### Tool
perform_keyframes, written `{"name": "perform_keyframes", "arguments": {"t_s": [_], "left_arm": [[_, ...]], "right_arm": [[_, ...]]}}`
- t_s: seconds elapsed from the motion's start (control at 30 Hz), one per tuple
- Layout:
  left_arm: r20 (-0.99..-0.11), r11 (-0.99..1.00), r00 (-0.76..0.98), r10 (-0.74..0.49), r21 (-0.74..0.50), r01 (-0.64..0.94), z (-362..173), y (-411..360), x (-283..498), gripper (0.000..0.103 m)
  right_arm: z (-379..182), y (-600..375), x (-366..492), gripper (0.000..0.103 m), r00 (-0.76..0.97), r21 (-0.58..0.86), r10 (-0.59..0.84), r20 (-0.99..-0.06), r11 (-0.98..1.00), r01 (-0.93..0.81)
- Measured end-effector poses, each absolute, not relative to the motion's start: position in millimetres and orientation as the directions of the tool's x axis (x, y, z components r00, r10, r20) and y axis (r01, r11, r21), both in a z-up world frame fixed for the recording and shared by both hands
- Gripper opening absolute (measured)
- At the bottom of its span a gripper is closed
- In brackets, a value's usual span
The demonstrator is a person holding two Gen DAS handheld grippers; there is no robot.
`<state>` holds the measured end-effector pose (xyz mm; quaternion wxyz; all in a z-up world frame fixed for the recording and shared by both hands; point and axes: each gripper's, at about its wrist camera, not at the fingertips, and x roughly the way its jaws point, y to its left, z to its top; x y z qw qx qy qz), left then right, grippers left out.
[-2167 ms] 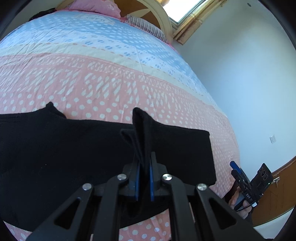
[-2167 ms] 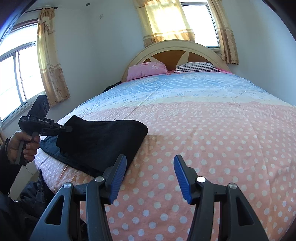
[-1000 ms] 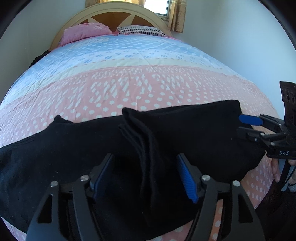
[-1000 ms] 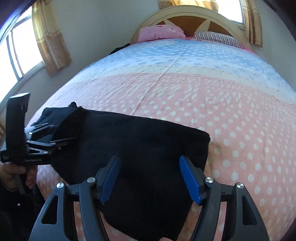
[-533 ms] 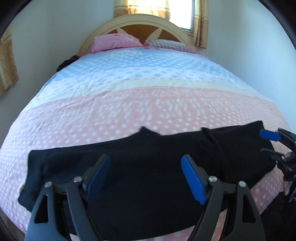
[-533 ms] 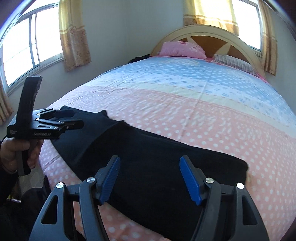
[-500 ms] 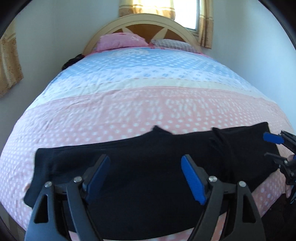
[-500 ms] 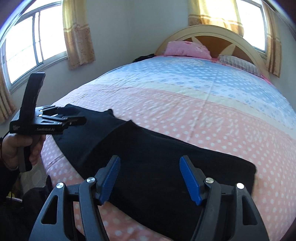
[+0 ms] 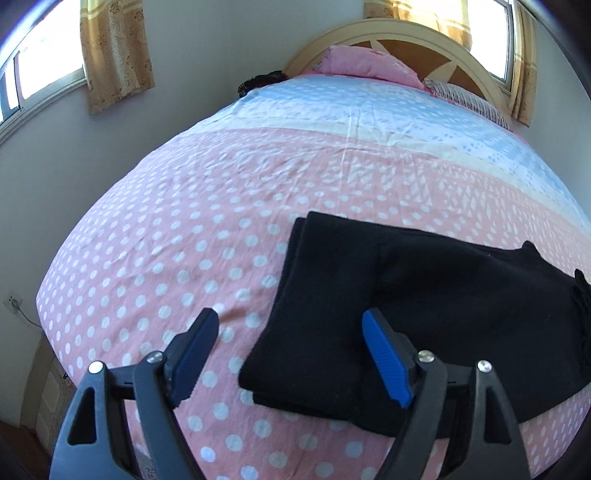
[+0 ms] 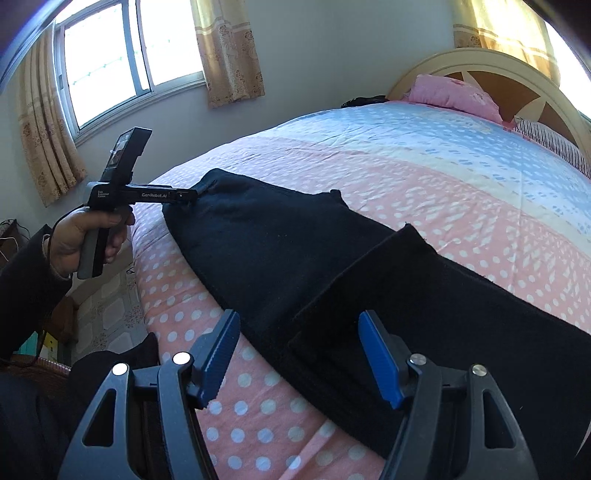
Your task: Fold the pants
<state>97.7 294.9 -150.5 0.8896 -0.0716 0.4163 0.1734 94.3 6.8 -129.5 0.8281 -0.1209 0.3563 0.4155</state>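
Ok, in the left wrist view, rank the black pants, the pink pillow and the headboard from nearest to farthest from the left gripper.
1. black pants: right under the left gripper, their end between its open fingers, on the bedspread.
2. pink pillow: far end of the bed, upper centre.
3. headboard: just behind the pillow, against the wall.

Bedroom with pale walls (image 10: 325, 55), wide bed (image 9: 184, 229) under a pink polka-dot and blue spread, arched cream headboard (image 9: 406, 29) far right, pink pillow (image 9: 365, 62) beside a striped pillow (image 9: 465, 98), bright windows (image 10: 107, 55) with yellow patterned curtains (image 10: 231, 48), tiled floor (image 10: 107, 314) near left
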Motion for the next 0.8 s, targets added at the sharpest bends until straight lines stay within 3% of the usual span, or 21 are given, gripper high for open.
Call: {"name": "perform_keyframes", "arguments": {"t_s": [0.07,0.17,0.2,0.23,0.27,0.33,0.67,0.8], "left_arm": [[-0.764,0.932,0.598,0.243,0.011,-0.363,-152.7,293.2,99.6,0.083],[-0.761,0.936,0.606,0.232,0.006,-0.351,-153.9,288.7,101.4,0.083],[-0.763,0.940,0.608,0.220,-0.002,-0.342,-155.0,286.5,102.5,0.083],[-0.767,0.942,0.608,0.207,-0.011,-0.335,-155.7,285.8,105.2,0.083],[-0.767,0.944,0.610,0.198,-0.018,-0.330,-156.2,284.7,105.3,0.084],[-0.763,0.948,0.618,0.191,-0.021,-0.318,-156.6,282.6,103.8,0.088],[-0.755,0.943,0.620,0.214,-0.006,-0.333,-158.2,286.9,104.2,0.089],[-0.760,0.940,0.612,0.219,-0.004,-0.341,-161.9,290.9,107.5,0.097]], "right_arm": [[-134.3,10.4,94.7,0.044,0.423,0.065,0.572,-0.703,0.644,-0.762],[-135.2,7.7,100.8,0.036,0.422,0.096,0.580,-0.697,0.659,-0.746],[-134.7,7.7,101.7,0.030,0.424,0.103,0.581,-0.695,0.663,-0.742],[-133.3,7.1,101.5,0.014,0.417,0.116,0.588,-0.693,0.661,-0.741],[-130.6,5.8,99.6,0.011,0.411,0.126,0.598,-0.688,0.656,-0.744],[-126.1,5.1,93.4,0.008,0.412,0.115,0.601,-0.685,0.648,-0.753],[-141.4,4.4,87.8,0.005,0.364,0.138,0.589,-0.721,0.637,-0.758],[-135.1,4.3,84.2,0.007,0.383,0.093,0.576,-0.722,0.630,-0.771]]}}
